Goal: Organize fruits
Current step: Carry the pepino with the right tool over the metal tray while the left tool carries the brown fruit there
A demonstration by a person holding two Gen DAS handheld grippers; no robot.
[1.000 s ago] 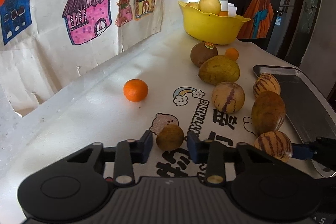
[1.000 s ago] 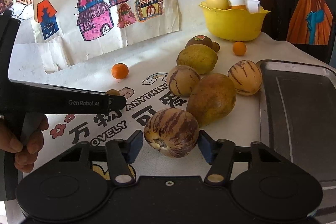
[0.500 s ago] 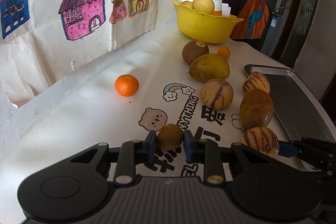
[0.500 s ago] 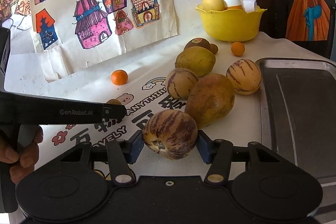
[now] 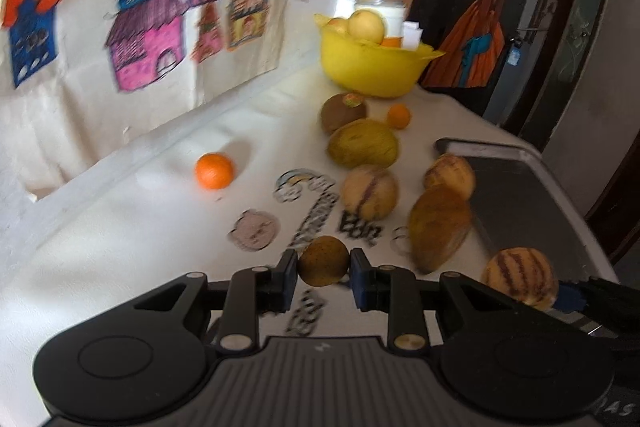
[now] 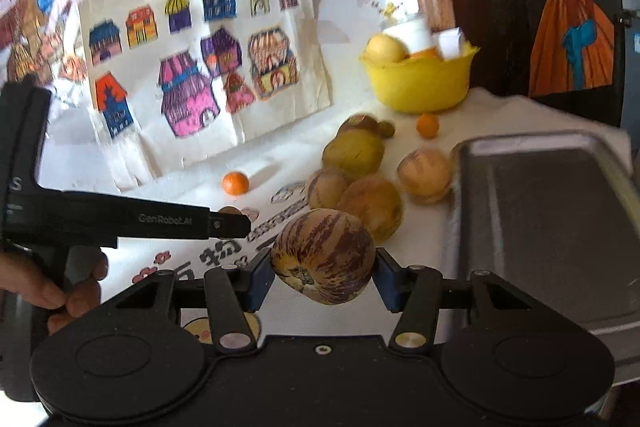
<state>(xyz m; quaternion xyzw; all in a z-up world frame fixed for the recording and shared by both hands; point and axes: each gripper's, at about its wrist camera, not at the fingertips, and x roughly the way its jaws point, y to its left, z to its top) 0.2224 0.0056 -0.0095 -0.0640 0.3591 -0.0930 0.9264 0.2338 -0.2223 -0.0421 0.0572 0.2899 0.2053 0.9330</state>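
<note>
My left gripper [image 5: 323,269] is shut on a small round brown fruit [image 5: 323,259], held just above the printed white tablecloth. In the right wrist view it reaches in from the left as a black bar, with the same fruit [image 6: 230,211] peeking out at its tip. My right gripper [image 6: 324,281] is shut on a purple-striped melon [image 6: 324,257], lifted off the cloth beside the metal tray [image 6: 540,227]. The same melon [image 5: 520,277] shows at the lower right of the left wrist view. A yellow bowl [image 5: 372,71] with fruit stands at the far end.
On the cloth lie an orange [image 5: 214,171], a small orange [image 5: 399,116], a brown kiwi-like fruit [image 5: 344,111], a green melon [image 5: 363,149], two striped melons [image 5: 369,191] and a brown oval fruit [image 5: 438,227]. Drawings hang on the left wall. A hand [image 6: 52,291] grips the left tool.
The left jaws closed onto the small brown fruit and lifted it. The right gripper rose with the striped melon, clear of the brown oval fruit.
</note>
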